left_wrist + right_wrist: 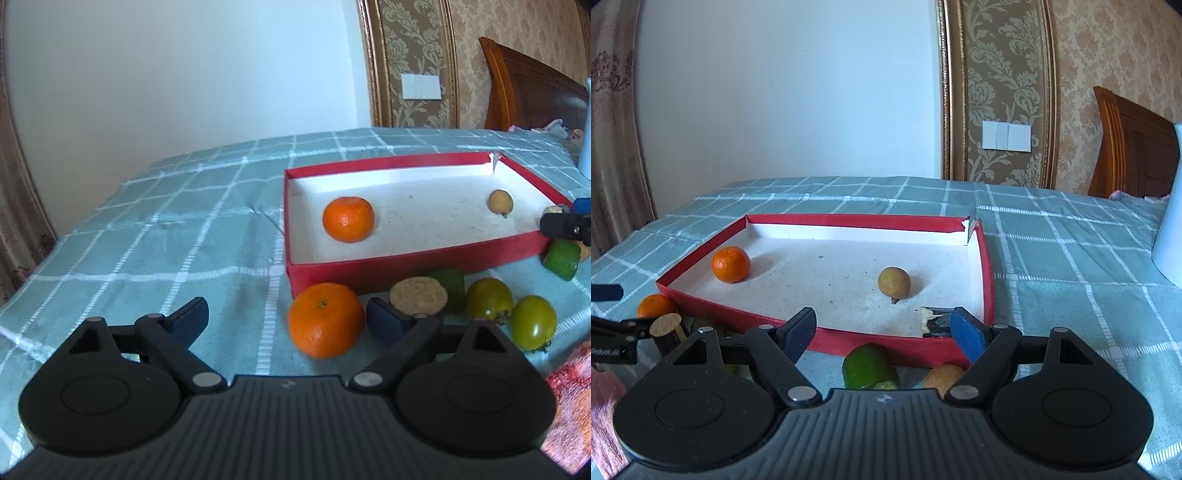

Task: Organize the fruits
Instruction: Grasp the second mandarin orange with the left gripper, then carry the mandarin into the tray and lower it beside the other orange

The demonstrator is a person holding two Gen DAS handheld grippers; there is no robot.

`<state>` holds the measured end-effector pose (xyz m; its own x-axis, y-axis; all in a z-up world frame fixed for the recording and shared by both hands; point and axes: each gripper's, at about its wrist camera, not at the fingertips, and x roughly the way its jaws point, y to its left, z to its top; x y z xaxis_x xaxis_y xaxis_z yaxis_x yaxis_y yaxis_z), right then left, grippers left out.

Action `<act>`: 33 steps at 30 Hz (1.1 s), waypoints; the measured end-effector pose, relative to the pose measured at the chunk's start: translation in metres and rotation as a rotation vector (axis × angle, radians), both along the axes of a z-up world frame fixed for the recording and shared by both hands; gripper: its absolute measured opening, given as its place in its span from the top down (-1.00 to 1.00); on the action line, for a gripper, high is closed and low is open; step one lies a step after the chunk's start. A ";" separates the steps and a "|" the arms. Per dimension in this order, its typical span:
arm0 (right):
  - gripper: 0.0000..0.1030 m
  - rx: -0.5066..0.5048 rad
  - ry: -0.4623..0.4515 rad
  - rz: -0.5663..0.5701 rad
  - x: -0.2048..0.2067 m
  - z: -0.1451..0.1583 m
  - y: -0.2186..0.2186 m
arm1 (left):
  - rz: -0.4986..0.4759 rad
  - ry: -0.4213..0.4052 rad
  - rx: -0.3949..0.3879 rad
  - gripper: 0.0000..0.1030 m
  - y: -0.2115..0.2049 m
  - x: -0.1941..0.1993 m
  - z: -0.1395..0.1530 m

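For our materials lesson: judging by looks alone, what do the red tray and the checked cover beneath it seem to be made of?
Red tray: probably cardboard, matte red outside, white inside. Its walls are thin and one far corner is torn open, showing a pale core.
Checked cover: woven fabric, soft and matte, teal with white lines. It creases near the tray and shows a stitched weave.

No legible text. Faint lettering on the left gripper point(613, 332) body, left of the right gripper's fingers, unreadable.
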<state>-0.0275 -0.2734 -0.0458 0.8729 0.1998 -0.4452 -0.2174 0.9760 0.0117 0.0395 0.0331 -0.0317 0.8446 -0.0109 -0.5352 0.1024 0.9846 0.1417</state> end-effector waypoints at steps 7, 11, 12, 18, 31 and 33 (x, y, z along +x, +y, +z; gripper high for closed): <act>-0.55 -0.045 -0.016 0.016 -0.004 -0.002 0.010 | -0.033 0.053 -0.100 -0.25 0.009 0.005 -0.003; -0.55 -0.067 -0.024 0.018 -0.005 -0.003 0.014 | -0.059 0.047 -0.112 0.13 0.004 0.000 -0.002; -0.55 -0.069 -0.023 0.019 -0.005 -0.003 0.014 | -0.068 0.043 -0.102 0.20 0.001 -0.001 -0.002; -0.56 -0.081 -0.040 0.037 -0.008 -0.003 0.017 | -0.057 0.036 -0.062 0.22 -0.008 -0.003 -0.001; -0.61 -0.133 -0.057 0.001 -0.009 -0.007 0.022 | -0.043 -0.018 -0.036 0.22 -0.015 -0.012 0.026; -0.65 -0.139 -0.058 -0.010 -0.008 -0.007 0.023 | -0.057 -0.038 -0.031 0.22 -0.020 -0.011 0.033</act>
